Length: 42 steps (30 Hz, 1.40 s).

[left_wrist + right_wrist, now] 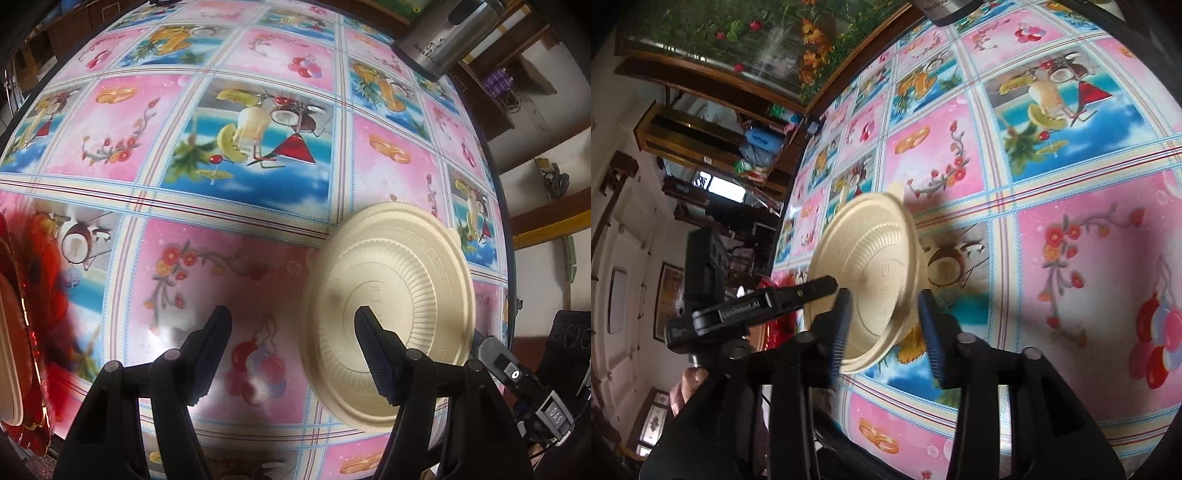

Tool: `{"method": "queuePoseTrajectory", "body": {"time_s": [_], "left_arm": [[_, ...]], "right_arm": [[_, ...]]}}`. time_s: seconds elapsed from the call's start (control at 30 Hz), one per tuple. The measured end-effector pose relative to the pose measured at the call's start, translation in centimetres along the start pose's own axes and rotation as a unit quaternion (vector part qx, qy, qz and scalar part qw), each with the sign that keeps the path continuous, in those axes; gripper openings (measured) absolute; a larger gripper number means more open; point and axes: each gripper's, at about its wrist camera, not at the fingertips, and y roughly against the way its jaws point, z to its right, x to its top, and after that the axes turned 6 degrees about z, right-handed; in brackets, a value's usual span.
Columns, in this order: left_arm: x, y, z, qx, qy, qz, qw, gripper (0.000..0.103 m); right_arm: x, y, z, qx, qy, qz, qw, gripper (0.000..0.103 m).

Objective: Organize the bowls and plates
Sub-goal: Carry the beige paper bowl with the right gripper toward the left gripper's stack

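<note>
Left wrist view first. Looking down on a table [258,258] with a bright pink and blue fruit cloth. A cream ribbed bowl [399,258] near the right edge of the table, turned so its bottom faces up. Cannot tell if it lies flat or is tipped a bit, since it looks blurry. Left gripper [293,332] wide open and holding nothing, with bare cloth between its two fingers. Right finger of it just in front of the bowl's middle, probably placed close so as to help steady or turn the bowl. At the left edge, a shiny red tray [40,295] with a pile of cream plates [11,332] on it, likely the spot for tidy stacks. Far off at the back right corner, a steel pot [447,33], well apart from the rest.

Right wrist view next. Same bowl, bottom toward the camera, close to the table's side edge, with a dark shadow on the cloth just beside it. Right gripper [886,325] set around the bowl's round bottom, one blue-padded finger on each side, jaws partly apart. Cannot tell if the pads press the bowl or only sit near it. Seems like the right way to pick up an upside-down bowl: by the small raised base, not the wide rim. Left gripper coming in from the side, its tip at the bowl's rim.

Next step, as a guess: squeeze gently, lift, carry to the pile. Thin bowl, so easy to bend or drop.
</note>
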Motion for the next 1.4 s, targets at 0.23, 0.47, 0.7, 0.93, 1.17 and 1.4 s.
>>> {"method": "queuePoseTrajectory", "body": {"time_s": [0.23, 0.47, 0.7, 0.93, 1.17, 1.4], "left_arm": [[0.0, -0.2, 0.5, 0.000, -0.008, 0.004, 1.0000, 0.069], [0.0, 0.6, 0.2, 0.004, -0.012, 0.031, 0.9994, 0.067], [-0.1, 0.8, 0.4, 0.001, -0.017, 0.042, 0.9990, 0.067], [-0.4, -0.3, 0.4, -0.004, -0.019, 0.024, 0.9995, 0.039], [-0.7, -0.5, 0.8, -0.004, -0.032, 0.024, 0.9992, 0.019], [-0.9, -0.5, 1.3, -0.006, -0.046, 0.035, 0.9983, 0.011]], "right_arm": [[0.3, -0.2, -0.1, -0.030, 0.002, -0.007, 1.000, 0.042], [0.2, -0.5, -0.6, -0.056, 0.007, -0.016, 0.998, 0.042], [-0.1, -0.9, -1.3, -0.086, 0.011, -0.019, 0.996, 0.042], [-0.1, -0.8, -1.4, -0.100, -0.002, -0.003, 0.995, 0.040], [-0.4, -1.1, -1.3, -0.118, -0.006, -0.001, 0.993, 0.022], [-0.7, -1.6, -1.7, -0.126, 0.004, 0.009, 0.992, 0.011]]}}
